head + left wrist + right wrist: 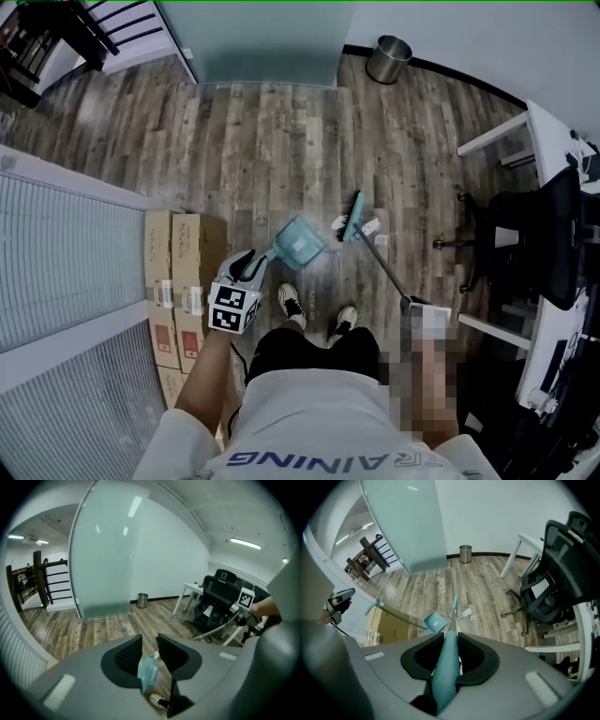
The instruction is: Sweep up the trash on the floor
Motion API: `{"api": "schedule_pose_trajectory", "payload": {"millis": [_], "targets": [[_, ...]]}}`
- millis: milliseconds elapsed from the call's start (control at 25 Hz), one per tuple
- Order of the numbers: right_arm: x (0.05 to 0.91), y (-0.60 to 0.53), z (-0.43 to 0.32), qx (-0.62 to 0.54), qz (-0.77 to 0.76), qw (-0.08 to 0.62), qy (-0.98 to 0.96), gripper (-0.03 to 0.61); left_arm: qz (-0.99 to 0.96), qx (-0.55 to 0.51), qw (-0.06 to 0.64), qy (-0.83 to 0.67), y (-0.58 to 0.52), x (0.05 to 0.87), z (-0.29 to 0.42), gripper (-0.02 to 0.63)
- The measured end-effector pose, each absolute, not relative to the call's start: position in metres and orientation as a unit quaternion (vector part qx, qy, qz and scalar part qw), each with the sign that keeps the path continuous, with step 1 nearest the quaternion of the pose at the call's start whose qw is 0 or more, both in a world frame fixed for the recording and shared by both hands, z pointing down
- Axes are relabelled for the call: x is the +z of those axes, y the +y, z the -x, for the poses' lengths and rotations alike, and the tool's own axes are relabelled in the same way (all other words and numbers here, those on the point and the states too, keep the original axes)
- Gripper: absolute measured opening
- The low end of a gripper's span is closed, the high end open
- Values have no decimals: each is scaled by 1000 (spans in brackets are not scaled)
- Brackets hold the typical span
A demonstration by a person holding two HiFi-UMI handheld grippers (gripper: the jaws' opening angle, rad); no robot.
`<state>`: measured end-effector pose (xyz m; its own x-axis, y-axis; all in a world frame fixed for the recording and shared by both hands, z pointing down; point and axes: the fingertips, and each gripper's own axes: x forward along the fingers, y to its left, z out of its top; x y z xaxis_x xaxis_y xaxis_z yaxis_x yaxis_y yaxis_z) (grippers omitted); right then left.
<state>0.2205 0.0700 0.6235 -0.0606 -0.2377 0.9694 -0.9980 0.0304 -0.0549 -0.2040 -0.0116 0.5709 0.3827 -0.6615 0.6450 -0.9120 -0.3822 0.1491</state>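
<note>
A teal dustpan [300, 242] [435, 620] sits on the wood floor in front of the person's shoes [292, 303]. Its long handle slants up to my left gripper [253, 265] [150, 641]. The handle's teal end [148, 672] lies between the open jaws, against the left one, and floor shows beside the right one. My right gripper [412, 305] [451, 637] is shut on the teal broom handle [445, 667]. The broom head [353, 217] [453, 606] rests on the floor just right of the dustpan. White scraps of trash [370, 227] [466, 613] lie beside the broom head.
Cardboard boxes [183, 281] are stacked at the left beside a white slatted wall [56, 253]. A black office chair [525, 244] and a white desk [553, 141] stand at the right. A metal bin [388, 58] and a frosted glass panel [253, 42] are at the far wall.
</note>
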Motion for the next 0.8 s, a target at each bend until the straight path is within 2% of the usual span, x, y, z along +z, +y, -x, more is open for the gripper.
{"api": "schedule_pose_trajectory", "payload": {"millis": [120,200,320,640,720,800], "targets": [[630,73,-214,460,-531,424,-571,110,-799,320,240,-449,-18,601,197,156],[633,74,-212,461,-528,429,-570,110,-802,349,245,-419,-22,620,187,234],[638,71,-212,461,-524,436,-569,110,-794,402,240,-388,-26,652,178,270],[645,65,-217,466,-518,430,-574,110,-763,502,258,-314,-15,717,168,262],[643,65,-222,466,-521,426,-574,110,-756,524,256,-297,-9,729,167,219],[640,67,-227,466,-526,423,-572,110,-751,536,256,-288,-5,736,167,123]]}}
